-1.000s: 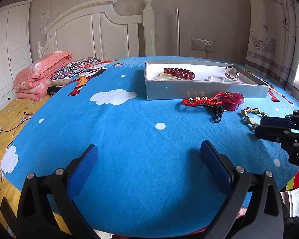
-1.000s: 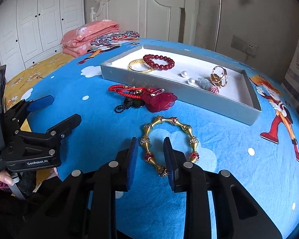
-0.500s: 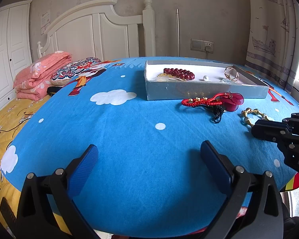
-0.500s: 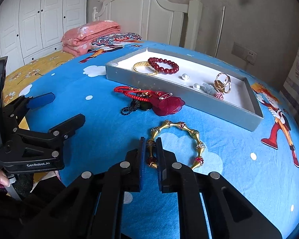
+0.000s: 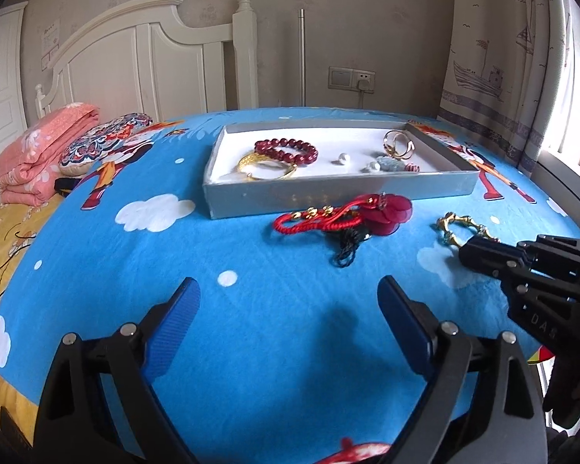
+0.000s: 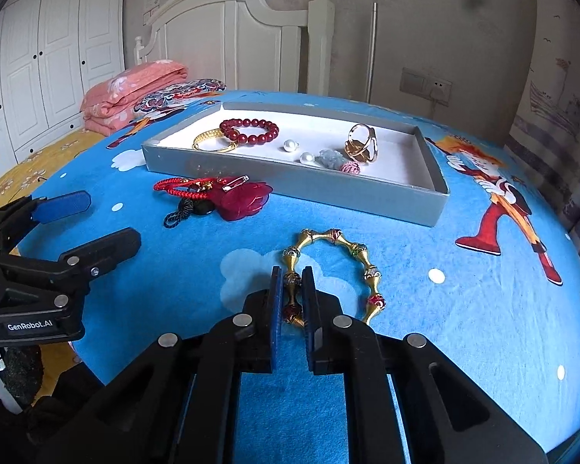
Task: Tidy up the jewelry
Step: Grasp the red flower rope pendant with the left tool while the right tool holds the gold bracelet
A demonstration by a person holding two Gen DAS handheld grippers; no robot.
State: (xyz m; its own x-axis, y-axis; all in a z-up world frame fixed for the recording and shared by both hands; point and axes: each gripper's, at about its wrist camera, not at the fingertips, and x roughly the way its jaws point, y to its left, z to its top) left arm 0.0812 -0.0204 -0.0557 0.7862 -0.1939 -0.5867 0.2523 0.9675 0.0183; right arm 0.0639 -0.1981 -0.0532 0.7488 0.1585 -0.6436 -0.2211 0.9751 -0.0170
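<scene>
Jewelry tray [image 5: 340,195] on blue cloth [image 5: 251,309]

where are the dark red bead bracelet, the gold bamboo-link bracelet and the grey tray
dark red bead bracelet [image 6: 249,131], right wrist view, on a near bead
gold bamboo-link bracelet [image 6: 361,257], right wrist view, on a right-side link
grey tray [image 6: 290,187], right wrist view, on its near outer wall

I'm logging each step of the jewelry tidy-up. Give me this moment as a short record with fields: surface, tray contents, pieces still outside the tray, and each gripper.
surface: blue cartoon cloth
tray: grey tray with white lining
tray contents: red bead bracelet, gold bangle, two pearls, gold ring, pale and pink small pieces
outside tray: red cord piece with black tassel; gold bead bracelet
right gripper: shut on gold bead bracelet, jaws just closed
left gripper: open, nothing between fingers, over bare cloth
</scene>
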